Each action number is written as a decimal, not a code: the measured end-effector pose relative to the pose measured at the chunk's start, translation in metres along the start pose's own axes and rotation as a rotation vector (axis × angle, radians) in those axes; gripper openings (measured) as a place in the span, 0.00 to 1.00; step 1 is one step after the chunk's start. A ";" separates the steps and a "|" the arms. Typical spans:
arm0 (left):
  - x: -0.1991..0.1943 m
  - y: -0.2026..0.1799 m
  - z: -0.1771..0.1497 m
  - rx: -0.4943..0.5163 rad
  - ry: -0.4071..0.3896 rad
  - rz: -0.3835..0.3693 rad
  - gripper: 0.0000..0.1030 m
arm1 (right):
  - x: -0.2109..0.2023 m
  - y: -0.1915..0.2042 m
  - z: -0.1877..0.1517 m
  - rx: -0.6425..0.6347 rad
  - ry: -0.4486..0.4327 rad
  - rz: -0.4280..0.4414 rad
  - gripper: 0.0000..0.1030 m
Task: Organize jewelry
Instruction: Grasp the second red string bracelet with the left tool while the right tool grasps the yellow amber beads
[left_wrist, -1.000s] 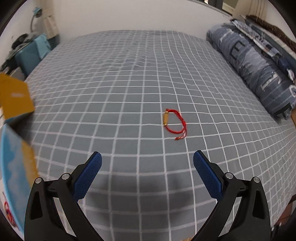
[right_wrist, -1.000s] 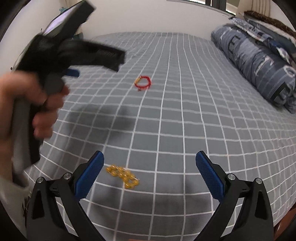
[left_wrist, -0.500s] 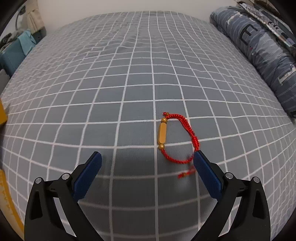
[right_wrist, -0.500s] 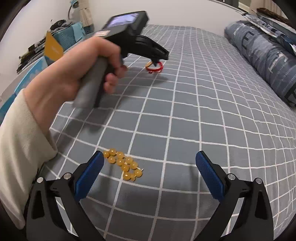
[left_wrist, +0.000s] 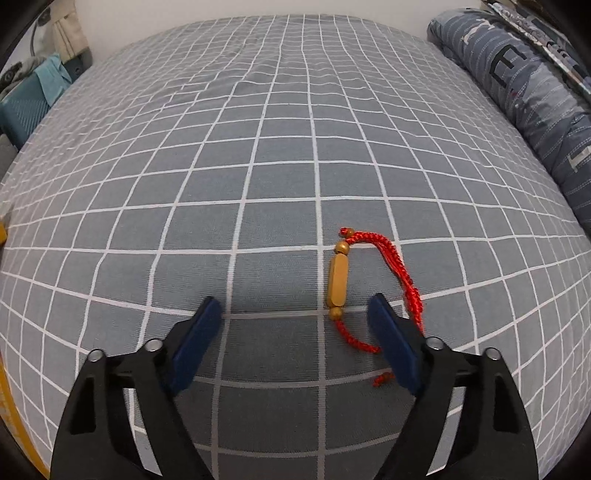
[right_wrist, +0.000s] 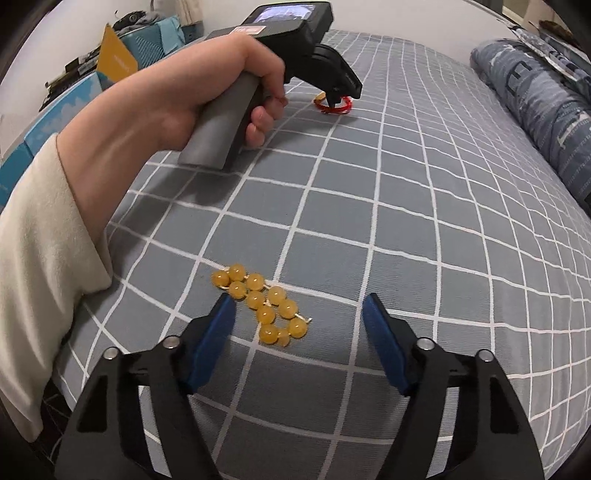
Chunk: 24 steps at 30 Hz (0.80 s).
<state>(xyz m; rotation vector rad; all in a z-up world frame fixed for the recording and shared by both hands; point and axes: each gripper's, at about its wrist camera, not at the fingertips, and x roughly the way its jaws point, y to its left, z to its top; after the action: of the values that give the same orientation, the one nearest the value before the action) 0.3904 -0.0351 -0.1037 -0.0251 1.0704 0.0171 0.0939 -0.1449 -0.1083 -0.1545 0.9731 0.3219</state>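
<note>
A red cord bracelet (left_wrist: 404, 280) with a gold tube bead (left_wrist: 338, 282) lies on the grey checked bedsheet (left_wrist: 258, 166). My left gripper (left_wrist: 295, 310) is open, low over the sheet; its right finger (left_wrist: 393, 347) covers part of the cord, and the gold bead lies between the fingers. In the right wrist view the left gripper (right_wrist: 334, 96) hangs over the red bracelet (right_wrist: 338, 106). A yellow bead bracelet (right_wrist: 267, 306) lies bunched on the sheet. My right gripper (right_wrist: 297, 308) is open, its fingers to either side of the beads.
A rolled blue-grey duvet (left_wrist: 532, 92) lies along the bed's right side. Teal and yellow boxes (right_wrist: 122, 59) stand off the bed's left edge. The person's left arm in a cream sleeve (right_wrist: 40, 240) crosses the right wrist view.
Both grippers have come down toward the sheet and narrowed somewhat. The left one now straddles the red bracelet's gold bead; the right one moved forward over the yellow beads.
</note>
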 end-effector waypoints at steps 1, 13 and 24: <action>0.000 0.001 0.000 0.000 0.001 -0.002 0.72 | -0.001 0.001 -0.001 -0.002 0.001 0.003 0.62; -0.003 0.004 0.003 -0.022 0.003 -0.003 0.17 | 0.002 0.002 0.001 -0.009 0.009 0.005 0.24; -0.013 0.004 0.005 -0.029 -0.028 -0.005 0.07 | 0.001 -0.008 0.006 0.015 -0.010 0.006 0.09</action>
<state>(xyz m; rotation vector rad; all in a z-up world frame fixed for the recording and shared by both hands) 0.3879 -0.0310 -0.0901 -0.0534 1.0421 0.0287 0.1016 -0.1510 -0.1059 -0.1367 0.9662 0.3204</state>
